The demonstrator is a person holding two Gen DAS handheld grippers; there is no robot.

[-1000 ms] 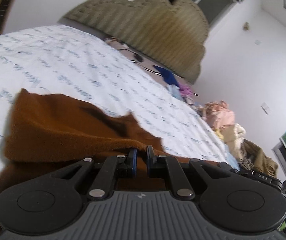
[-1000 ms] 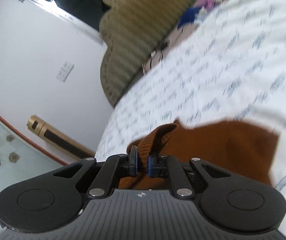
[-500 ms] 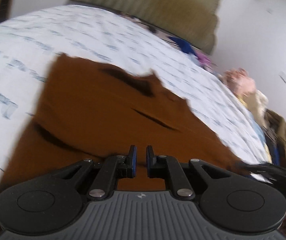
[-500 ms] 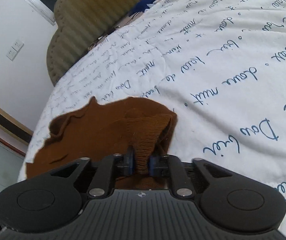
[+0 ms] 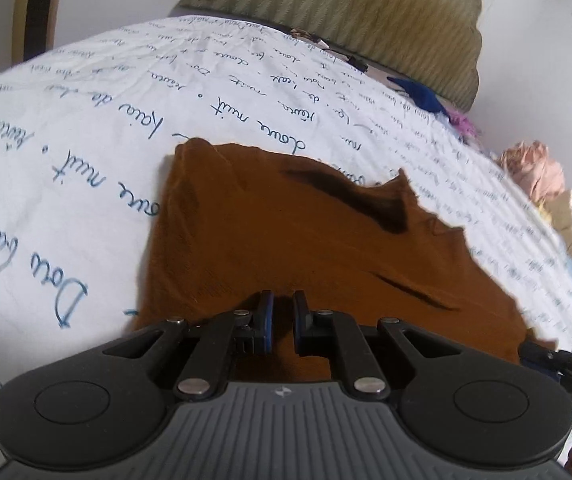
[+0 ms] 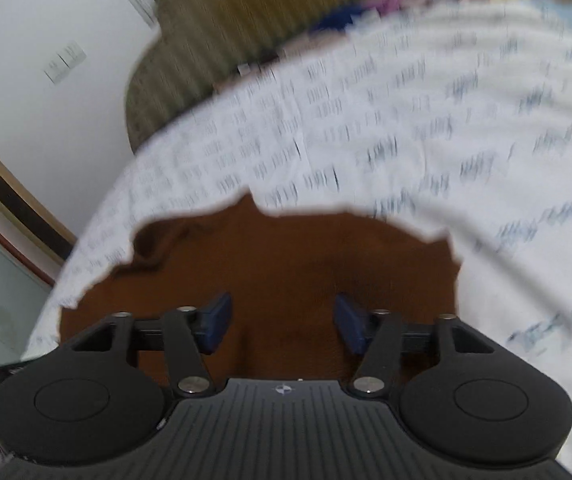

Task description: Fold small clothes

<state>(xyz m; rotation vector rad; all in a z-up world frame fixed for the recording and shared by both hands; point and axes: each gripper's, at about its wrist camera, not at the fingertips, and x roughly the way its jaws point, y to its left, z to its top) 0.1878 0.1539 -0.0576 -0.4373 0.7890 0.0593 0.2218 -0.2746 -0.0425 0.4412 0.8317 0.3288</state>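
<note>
The brown garment point(image 5: 286, 248) lies spread on the bed point(image 5: 86, 152), on a white sheet printed with blue handwriting. It sits toward the near edge of the bed, well apart from the olive padded headboard point(image 5: 366, 12) at the far edge. Its surface shows several dark creases, and its outline is uneven along the far side.

Left tool point(image 5: 280, 326): the jaws stand narrow, with only a thin gap between the blue pads. Brown fabric shows in that gap, but whether the pads pinch cloth cannot be told; the near edge of the garment is hidden behind the tool body.

Right tool point(image 6: 282, 320): the jaws are opening and stand moderately wide. The garment point(image 6: 286, 264) lies beneath and between the fingers point(image 6: 216, 320), but the pads do not press on it. This view is blurred, so the sheet print is unreadable here.

The right tool also shows at the right margin of the left wrist view, just beside the garment's right-hand edge.

A heap of other clothes point(image 5: 542, 176), pink and cream, lies at the far right corner of the bed; a blue item point(image 5: 418, 94) lies near the headboard.
</note>
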